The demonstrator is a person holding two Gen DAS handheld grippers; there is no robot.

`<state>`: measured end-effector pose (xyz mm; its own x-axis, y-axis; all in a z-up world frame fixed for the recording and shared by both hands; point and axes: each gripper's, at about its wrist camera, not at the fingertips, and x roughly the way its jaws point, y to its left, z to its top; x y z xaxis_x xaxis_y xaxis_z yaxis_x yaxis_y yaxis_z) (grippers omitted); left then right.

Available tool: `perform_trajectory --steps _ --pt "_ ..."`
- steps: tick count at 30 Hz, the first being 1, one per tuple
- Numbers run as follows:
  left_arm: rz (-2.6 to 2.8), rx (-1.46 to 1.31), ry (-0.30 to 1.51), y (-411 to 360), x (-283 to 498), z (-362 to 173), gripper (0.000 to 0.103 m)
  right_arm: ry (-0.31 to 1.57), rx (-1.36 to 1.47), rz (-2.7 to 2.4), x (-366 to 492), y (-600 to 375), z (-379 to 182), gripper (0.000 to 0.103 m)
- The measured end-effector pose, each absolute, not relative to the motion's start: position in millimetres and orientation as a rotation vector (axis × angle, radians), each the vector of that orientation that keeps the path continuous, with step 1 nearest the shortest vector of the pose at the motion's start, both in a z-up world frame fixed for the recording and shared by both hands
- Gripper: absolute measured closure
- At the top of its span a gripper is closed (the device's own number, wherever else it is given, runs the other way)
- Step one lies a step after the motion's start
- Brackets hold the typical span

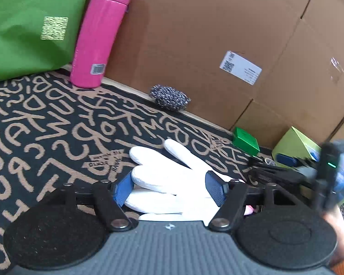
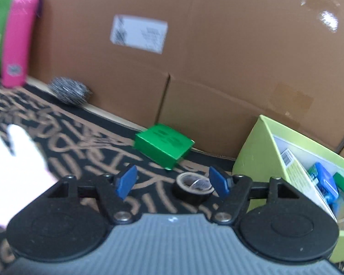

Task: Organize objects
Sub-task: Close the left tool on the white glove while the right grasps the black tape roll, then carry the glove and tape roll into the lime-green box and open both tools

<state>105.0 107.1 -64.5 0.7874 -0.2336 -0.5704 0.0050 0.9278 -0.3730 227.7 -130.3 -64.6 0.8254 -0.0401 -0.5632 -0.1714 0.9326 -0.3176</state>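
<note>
White glove [image 1: 172, 178] lies on patterned mat [image 1: 45, 126] between the parted left gripper [image 1: 169, 188] fingers. Right gripper [image 2: 172, 183], fingers spread, brackets black tape roll [image 2: 192, 189].

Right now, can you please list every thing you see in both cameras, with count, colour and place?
bottle: 1, pink, upright at back left by cardboard
green bag: 1, far left
steel scourer: 1, grey, against cardboard box
glove: 1, white, on patterned mat
small box: 1, dark green, on mat
tape roll: 1, black, on mat
open box: 1, lime, right, holds blue and green items
left gripper: open, over glove
right gripper: open, around tape roll
</note>
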Motion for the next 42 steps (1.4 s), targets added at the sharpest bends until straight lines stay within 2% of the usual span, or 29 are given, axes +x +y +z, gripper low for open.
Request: perform_trajectory --steps 2,9,10,11,12,14,15,16,20,22,25,29,30,31,33,34,36,38,39,41,42 --pt "-0.134 -0.337 0.671 102 111 -67 0.024 0.598 -0.373 0.060 237 -129 -70 0.032" --pt "-0.187 -0.249 0.696 98 123 -76 0.021 0.622 -0.256 0.072 235 -145 -70 0.029" --pt "-0.215 -0.240 0.696 97 122 -76 0.032 0.628 -0.244 0.084 230 -148 -68 0.030" --pt "-0.239 -0.229 0.696 96 120 -76 0.053 0.632 -0.227 0.102 224 -151 -67 0.030" --pt "-0.259 -0.216 0.707 93 119 -77 0.062 0.633 -0.209 0.130 217 -154 -65 0.029" --pt "-0.273 -0.200 0.707 89 114 -78 0.065 0.665 -0.116 0.278 200 -165 -64 0.038" --pt "-0.275 -0.192 0.706 87 111 -77 0.065 0.682 -0.051 0.354 194 -171 -66 0.047" --pt "-0.280 -0.189 0.705 85 108 -77 0.063 0.664 -0.020 0.366 183 -176 -67 0.048" --pt "-0.306 -0.197 0.709 77 106 -75 0.029 0.615 -0.049 0.277 167 -178 -62 0.046" --pt "-0.295 -0.199 0.714 71 108 -75 0.028 0.606 -0.059 0.254 173 -176 -58 0.045" --pt "-0.300 -0.187 0.719 65 112 -76 0.023 0.593 -0.084 0.213 191 -168 -56 0.037" --pt "-0.295 -0.196 0.730 57 119 -75 0.019 0.633 -0.031 0.187 216 -166 -66 0.037" --pt "-0.308 -0.192 0.732 54 121 -75 0.019 0.657 -0.026 0.178 221 -165 -70 0.039" --pt "-0.319 -0.190 0.735 51 123 -76 0.018 0.650 -0.019 0.174 222 -167 -70 0.045" --pt "-0.347 -0.186 0.730 45 127 -77 0.016 0.642 -0.006 0.197 218 -167 -69 0.070" --pt "-0.365 -0.179 0.724 41 128 -78 0.016 0.640 -0.004 0.202 214 -168 -69 0.070" --pt "-0.394 -0.145 0.717 31 129 -79 0.020 0.640 0.001 0.233 205 -169 -68 0.070" --pt "-0.409 -0.105 0.708 21 127 -78 0.046 0.640 0.001 0.273 195 -167 -68 0.070" --pt "-0.408 -0.088 0.703 17 127 -78 0.051 0.637 -0.003 0.291 189 -166 -67 0.070" --pt "-0.396 -0.061 0.697 14 126 -79 0.074 0.630 0.002 0.311 180 -166 -65 0.070" --pt "-0.397 -0.064 0.702 15 126 -79 0.080 0.630 0.016 0.320 177 -167 -64 0.070"
